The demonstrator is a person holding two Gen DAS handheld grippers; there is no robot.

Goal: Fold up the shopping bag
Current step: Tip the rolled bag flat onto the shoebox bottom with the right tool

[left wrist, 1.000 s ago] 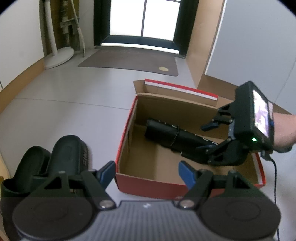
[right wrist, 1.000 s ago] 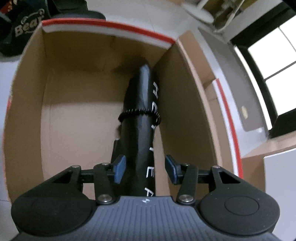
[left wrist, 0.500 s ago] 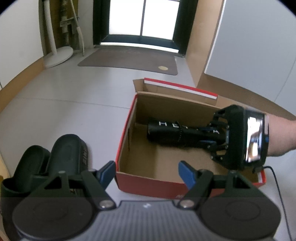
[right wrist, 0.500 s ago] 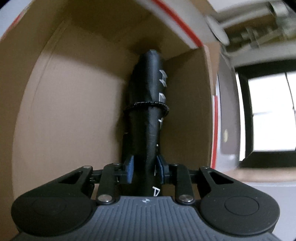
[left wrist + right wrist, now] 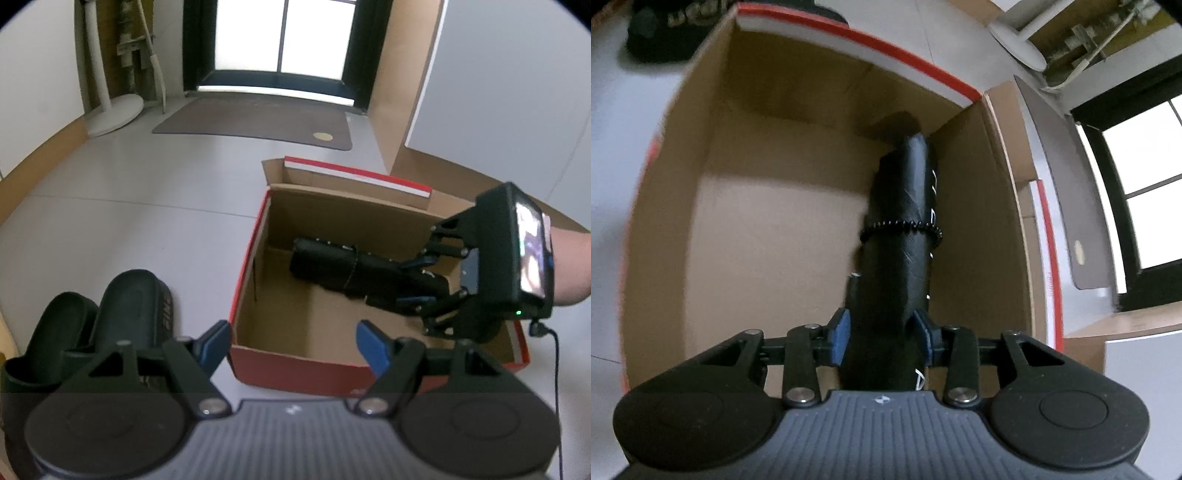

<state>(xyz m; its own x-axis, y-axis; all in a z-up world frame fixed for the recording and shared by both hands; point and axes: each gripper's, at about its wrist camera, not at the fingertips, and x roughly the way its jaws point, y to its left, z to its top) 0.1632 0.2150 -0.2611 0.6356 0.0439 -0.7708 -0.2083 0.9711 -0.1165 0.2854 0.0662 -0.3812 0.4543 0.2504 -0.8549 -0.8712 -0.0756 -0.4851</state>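
Note:
A black shopping bag (image 5: 332, 262), rolled into a tube and bound with a black coil band, lies along the back of an open red cardboard shoe box (image 5: 295, 365). My right gripper (image 5: 413, 282) reaches into the box from the right. In the right wrist view the rolled bag (image 5: 901, 221) runs away from me beside the box wall (image 5: 798, 92). The right gripper (image 5: 882, 330) has its blue pads against the sides of the bag's near end, and its jaws are opening. My left gripper (image 5: 295, 343) hangs open above the box's front edge, holding nothing.
Dark slippers (image 5: 129, 306) sit on the floor just left of the box. A brown door mat (image 5: 258, 118) lies before the glass door, and a white stand base (image 5: 114, 110) is at the far left. A person's forearm (image 5: 572, 266) enters from the right.
The right gripper closed on the bag's near end, rolled it so the white lettering turned aside, then shifted it toward the box's back wall. The left gripper stayed still.

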